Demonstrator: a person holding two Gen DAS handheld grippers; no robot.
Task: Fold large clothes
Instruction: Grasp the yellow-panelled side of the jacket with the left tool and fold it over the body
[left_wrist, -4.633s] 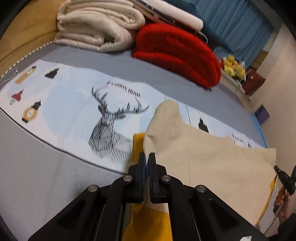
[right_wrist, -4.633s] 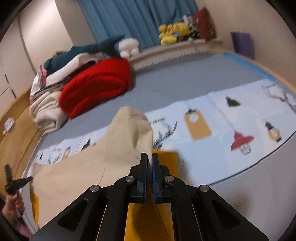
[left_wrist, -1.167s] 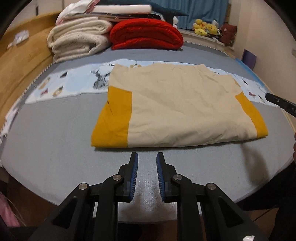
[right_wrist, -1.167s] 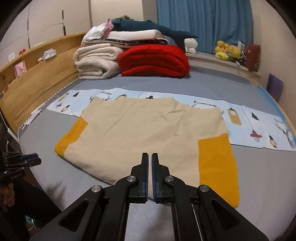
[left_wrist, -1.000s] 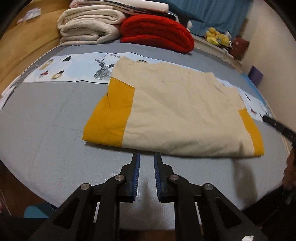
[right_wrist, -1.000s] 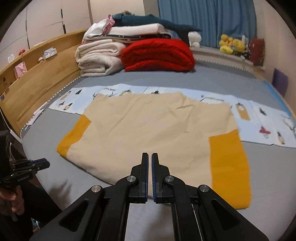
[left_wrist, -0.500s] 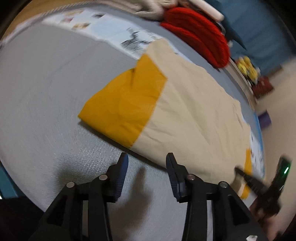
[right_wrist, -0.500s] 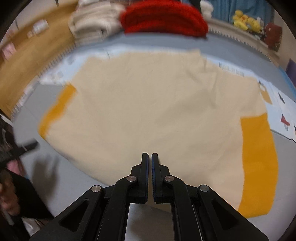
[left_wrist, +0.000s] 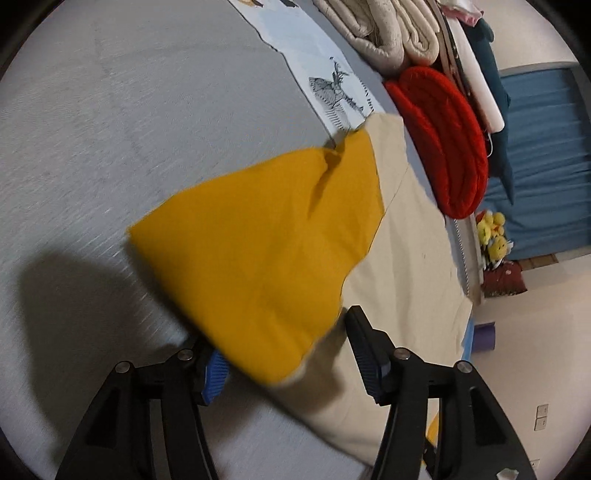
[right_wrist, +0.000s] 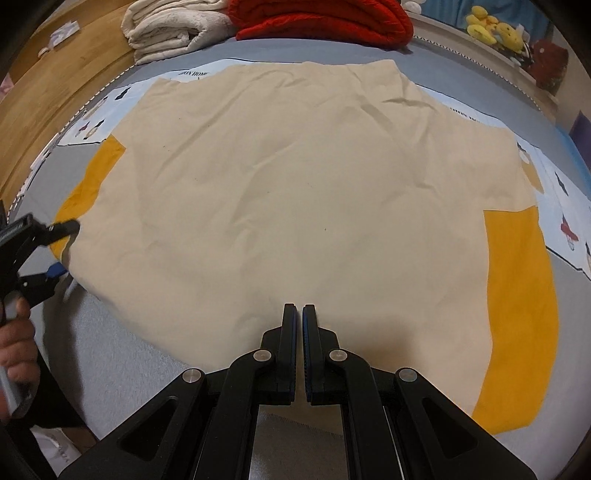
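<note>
Left hand-held gripper (left_wrist: 284, 343) spread wide, straddling the garment's (right_wrist: 295, 192) yellow corner (left_wrist: 258, 243). Right hand-held gripper (right_wrist: 299, 314) closed, empty, at its near edge.

left gripper (left_wrist: 284, 343): matte black, angular linkage arms with triangular cut-outs, silver screws at the joints, blue ribbed pads (left_wrist: 216, 371)
right gripper (right_wrist: 299, 325): same black build, four silver screws, blue pad edges
left hand (right_wrist: 16, 350): bare skin, at 8 o'clock in the right wrist view
</note>
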